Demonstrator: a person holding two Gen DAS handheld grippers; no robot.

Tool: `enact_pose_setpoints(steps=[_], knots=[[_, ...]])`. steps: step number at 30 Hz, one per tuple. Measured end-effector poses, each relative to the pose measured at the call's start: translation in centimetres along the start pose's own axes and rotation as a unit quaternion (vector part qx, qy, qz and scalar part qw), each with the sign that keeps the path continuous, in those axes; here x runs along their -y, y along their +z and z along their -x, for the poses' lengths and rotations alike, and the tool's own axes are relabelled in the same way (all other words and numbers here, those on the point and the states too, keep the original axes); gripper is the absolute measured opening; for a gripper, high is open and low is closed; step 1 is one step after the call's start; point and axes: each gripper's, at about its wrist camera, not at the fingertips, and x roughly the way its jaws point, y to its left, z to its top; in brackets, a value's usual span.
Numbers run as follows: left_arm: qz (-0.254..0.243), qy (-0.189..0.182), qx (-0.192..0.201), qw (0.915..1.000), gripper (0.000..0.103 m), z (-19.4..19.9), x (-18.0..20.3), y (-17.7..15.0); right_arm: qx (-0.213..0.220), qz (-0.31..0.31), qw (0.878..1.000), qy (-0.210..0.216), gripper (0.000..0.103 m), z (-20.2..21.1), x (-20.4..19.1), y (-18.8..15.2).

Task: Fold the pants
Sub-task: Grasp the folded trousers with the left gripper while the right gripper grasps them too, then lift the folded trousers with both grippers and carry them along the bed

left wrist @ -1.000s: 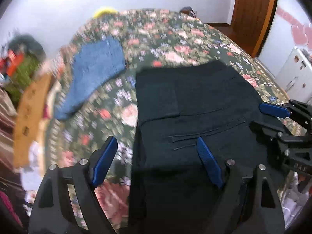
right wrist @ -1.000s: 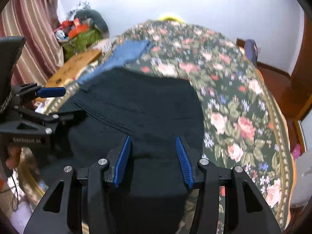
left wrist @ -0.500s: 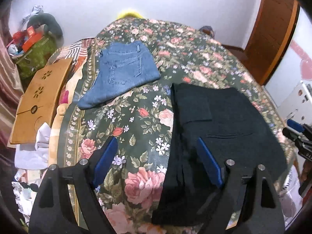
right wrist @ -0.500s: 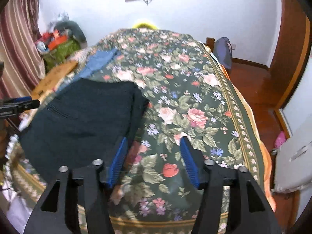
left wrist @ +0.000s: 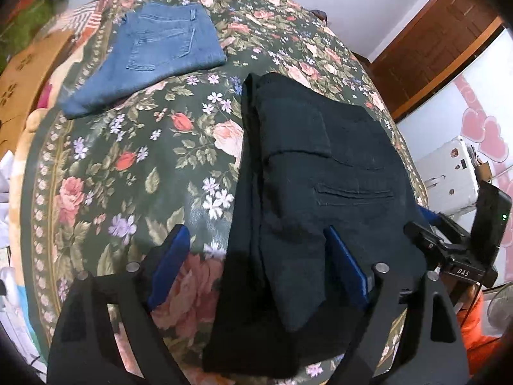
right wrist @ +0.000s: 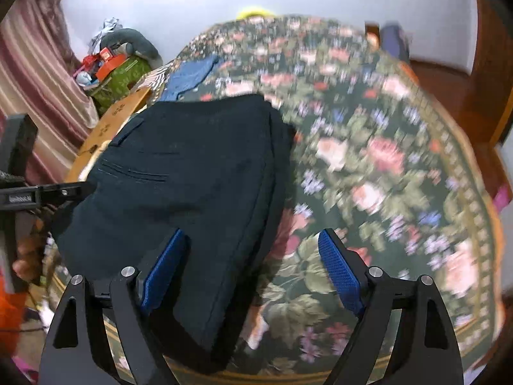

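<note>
black pants (left wrist: pixel 320 173) folded flat on floral bedspread (left wrist: pixel 134 166) | right gripper (right wrist: pixel 253 266) jaws just opened wide, empty | left gripper (left wrist: pixel 256 266) wide, empty (both hover above cloth) | fold looks released, likely finished

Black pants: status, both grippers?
Left gripper open, right gripper just opened, both empty. Black pants folded flat on floral bedspread. Folded jeans lie apart, nothing obstructing.
</note>
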Motion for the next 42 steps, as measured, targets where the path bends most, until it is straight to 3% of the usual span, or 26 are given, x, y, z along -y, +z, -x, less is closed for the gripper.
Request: enact_pose_setpoints(steps=[7,14,16,18,21,25,30,35,42], knots=[[-0.045,0.021,-0.020,0.9986,0.093,-1.8,2.1,1.6,-0.019,-0.028,0.998,0.060,0.091,-1.8,1.1,0.4],[-0.100,0.013,-0.050,0.9936,0.093,-4.0,4.4,3.2,-0.031,0.000,0.996,0.089,0.091,-2.9,0.5,1.6],[-0.101,0.008,-0.062,0.9929,0.092,-4.5,4.7,3.8,-0.034,0.007,0.995,0.098,0.087,-3.1,0.4,1.9],[-0.105,0.010,-0.063,0.9924,0.081,-4.6,5.1,4.2,-0.034,0.009,0.994,0.106,0.071,-3.2,0.4,2.3],[-0.103,0.020,-0.060,0.9928,0.071,-4.7,5.5,4.8,-0.032,0.007,0.994,0.103,0.060,-3.2,0.3,2.8],[-0.107,0.025,-0.037,0.9933,0.060,-4.3,5.6,5.2,-0.028,0.003,0.994,0.103,0.047,-3.1,0.2,3.3],[-0.103,0.037,-0.017,0.9938,0.038,-3.3,5.8,5.7,-0.015,0.033,0.995,0.088,0.028,-1.9,-0.9,4.7],[-0.106,0.024,0.011,0.9940,0.027,-0.7,6.3,5.8,0.005,0.058,0.995,0.085,0.024,-0.2,-2.6,6.1],[-0.120,0.045,0.094,0.9873,0.027,5.4,6.9,6.8,0.058,0.095,0.990,0.088,0.024,2.7,-5.8,9.1]])
